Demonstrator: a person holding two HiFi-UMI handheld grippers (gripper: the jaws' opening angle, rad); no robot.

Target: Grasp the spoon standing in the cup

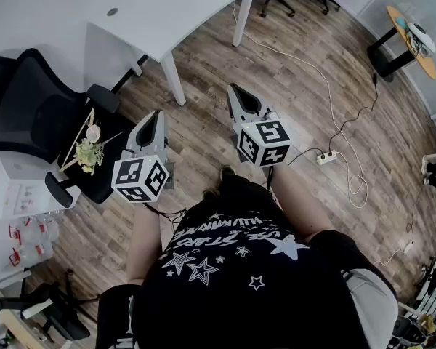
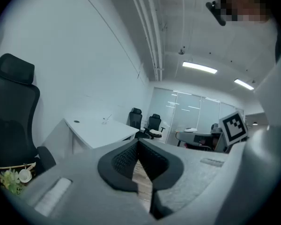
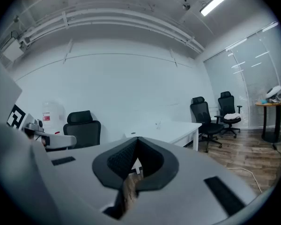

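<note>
A small white cup (image 1: 93,133) sits beside a green plant (image 1: 89,154) on the seat of a black office chair (image 1: 29,115) at the left. A thin handle, possibly the spoon (image 1: 112,138), pokes out near the cup, too small to be sure. The left gripper view shows the cup (image 2: 24,175) and the plant (image 2: 9,181) at its lower left edge. My left gripper (image 1: 154,115) (image 2: 138,142) hangs in the air right of that chair, shut and empty. My right gripper (image 1: 236,90) (image 3: 137,139) is further right, shut with nothing in it.
A white desk (image 1: 167,13) stands ahead, one leg close to the grippers. A power strip (image 1: 327,157) and a white cable (image 1: 327,86) lie on the wood floor to the right. A round wooden table (image 1: 414,42) is far right. White boxes (image 1: 14,187) stand left.
</note>
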